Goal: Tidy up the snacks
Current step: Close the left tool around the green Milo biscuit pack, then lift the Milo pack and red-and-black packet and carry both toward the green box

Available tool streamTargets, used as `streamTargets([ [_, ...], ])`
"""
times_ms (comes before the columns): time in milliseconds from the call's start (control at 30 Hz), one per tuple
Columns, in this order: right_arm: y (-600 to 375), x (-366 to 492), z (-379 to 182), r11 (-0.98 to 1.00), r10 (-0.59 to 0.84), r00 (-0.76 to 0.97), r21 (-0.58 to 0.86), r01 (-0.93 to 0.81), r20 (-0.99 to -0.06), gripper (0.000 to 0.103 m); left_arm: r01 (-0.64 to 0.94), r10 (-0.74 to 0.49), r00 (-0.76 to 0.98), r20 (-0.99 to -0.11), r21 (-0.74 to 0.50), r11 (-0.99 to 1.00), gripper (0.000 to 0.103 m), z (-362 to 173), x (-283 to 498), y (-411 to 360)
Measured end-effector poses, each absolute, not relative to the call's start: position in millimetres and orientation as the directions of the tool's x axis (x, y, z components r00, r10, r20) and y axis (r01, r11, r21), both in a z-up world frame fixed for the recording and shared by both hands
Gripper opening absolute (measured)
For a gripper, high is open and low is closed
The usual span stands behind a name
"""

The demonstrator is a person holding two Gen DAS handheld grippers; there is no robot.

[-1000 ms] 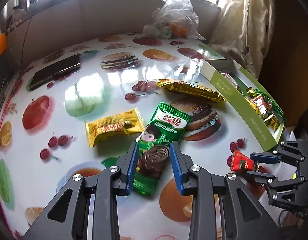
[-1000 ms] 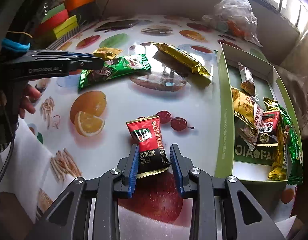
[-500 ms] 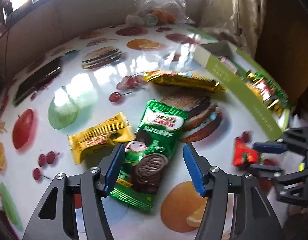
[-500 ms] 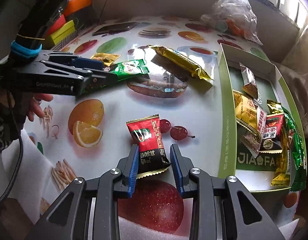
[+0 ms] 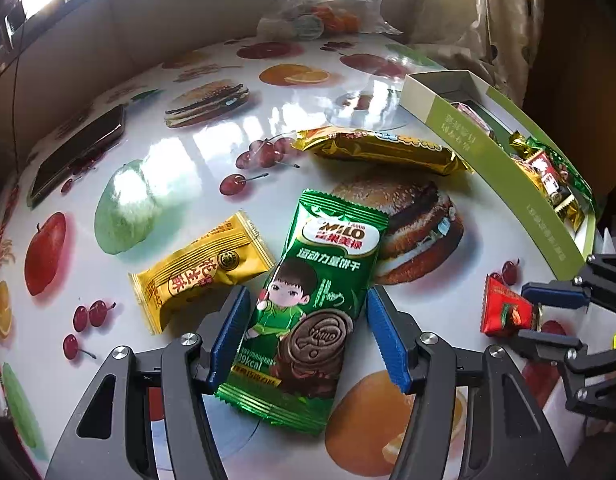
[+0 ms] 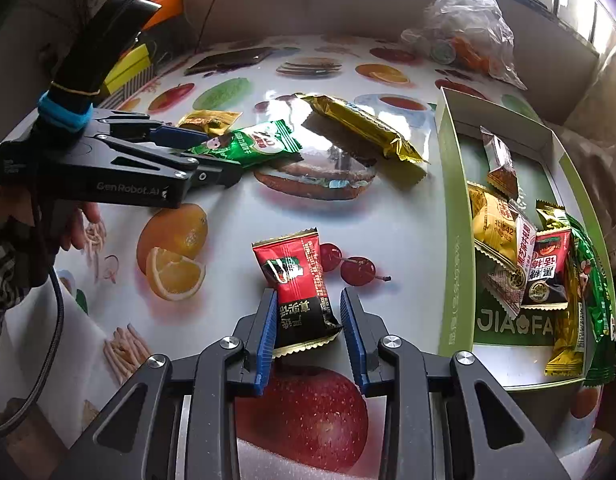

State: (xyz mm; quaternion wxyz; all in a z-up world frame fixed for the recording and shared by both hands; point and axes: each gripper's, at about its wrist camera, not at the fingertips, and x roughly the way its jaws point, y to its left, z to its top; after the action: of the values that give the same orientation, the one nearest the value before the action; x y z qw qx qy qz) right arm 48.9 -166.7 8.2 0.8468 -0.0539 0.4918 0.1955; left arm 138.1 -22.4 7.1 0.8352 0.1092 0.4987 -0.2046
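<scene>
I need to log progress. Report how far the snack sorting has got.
Done: several snacks lie in the green box. In hand: left gripper, jaws just opened, straddles the green Milo packet; right gripper straddles the red packet, grip unclear. Left: those two, the yellow packet and gold bar, all on the table.

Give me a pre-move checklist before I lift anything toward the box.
1. Left tongs released: ok. The jaws have just been opening, and the green Milo packet lies flat between them, not pressed.
2. Right tongs gripping: ok. The pads appear to be against both edges of the red packet, which rests on the table.
3. Room in the box: ok. There is bare floor at its far end.
4. Route from red packet to box: ok. Only tablecloth lies between them.
5. Left tongs clear of the yellow packet: cannot tell. One finger sits close beside it.
</scene>
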Motion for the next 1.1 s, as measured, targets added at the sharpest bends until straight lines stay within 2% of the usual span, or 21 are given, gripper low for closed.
streamTargets([
  [333,-166.5,49.1,8.3,0.919,0.28,0.444,0.103,-0.38,-0.851,0.031,0.429,-0.23,0.447,-0.865,-0.018,0.903,0.061,6.2,136.2,-23.3],
  [467,-167.0,49.2,8.3,0.919,0.279,0.444,0.103,-0.38,-0.851,0.031,0.414,-0.228,0.463,-0.856,-0.019,0.91,0.055,7.2,133.3,-20.6],
  [733,-168.3,48.8,8.4,0.921,0.272,0.447,0.095,-0.379,-0.852,0.031,0.407,-0.239,0.479,-0.845,-0.027,0.913,0.049,8.1,131.1,-16.5],
  [1100,-169.0,48.5,8.6,0.921,0.273,0.449,0.097,-0.376,-0.851,0.031,0.392,-0.234,0.493,-0.838,-0.026,0.92,0.046,9.4,130.2,-14.8],
])
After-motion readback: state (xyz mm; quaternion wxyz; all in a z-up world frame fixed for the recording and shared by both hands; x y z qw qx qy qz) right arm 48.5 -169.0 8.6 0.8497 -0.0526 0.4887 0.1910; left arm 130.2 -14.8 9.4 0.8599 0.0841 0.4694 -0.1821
